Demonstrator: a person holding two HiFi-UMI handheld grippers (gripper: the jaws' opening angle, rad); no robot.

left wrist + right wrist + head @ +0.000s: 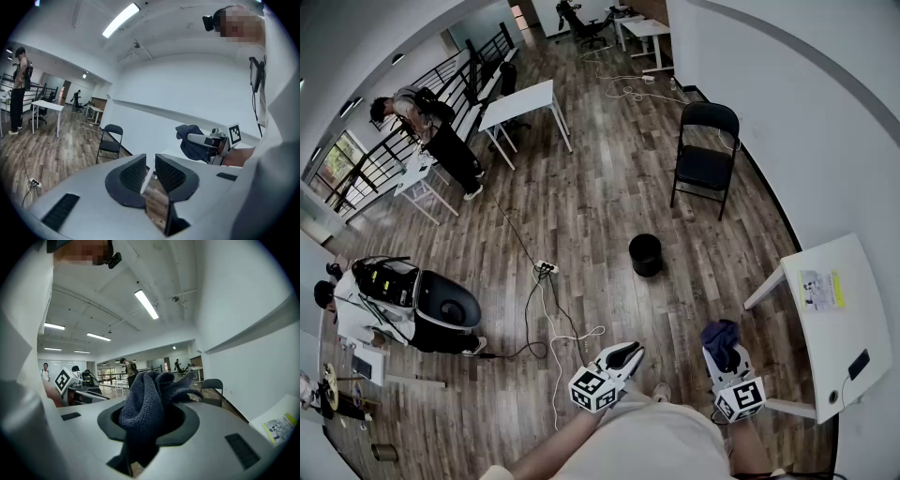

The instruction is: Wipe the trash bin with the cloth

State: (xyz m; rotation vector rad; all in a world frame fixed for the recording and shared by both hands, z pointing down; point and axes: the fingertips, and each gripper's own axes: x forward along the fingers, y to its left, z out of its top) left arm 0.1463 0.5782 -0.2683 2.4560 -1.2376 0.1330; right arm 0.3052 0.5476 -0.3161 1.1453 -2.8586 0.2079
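The black round trash bin (645, 254) stands upright on the wooden floor, well ahead of both grippers and apart from them. My right gripper (724, 349) is shut on a dark blue cloth (720, 335), which bunches up out of its jaws (146, 397). My left gripper (628, 352) is held beside it at waist height. Its jaws stand slightly apart with nothing between them (149, 163). The left gripper view also shows the right gripper (200, 139) holding the cloth (188, 144). Neither gripper view shows the bin.
A black folding chair (705, 155) stands by the white wall beyond the bin. A white table (834, 309) is close on my right. A power strip with cables (546, 268) lies left of the bin. A person with a black machine (441, 309) is at the left, and another person (431, 127) stands by a far table (520, 101).
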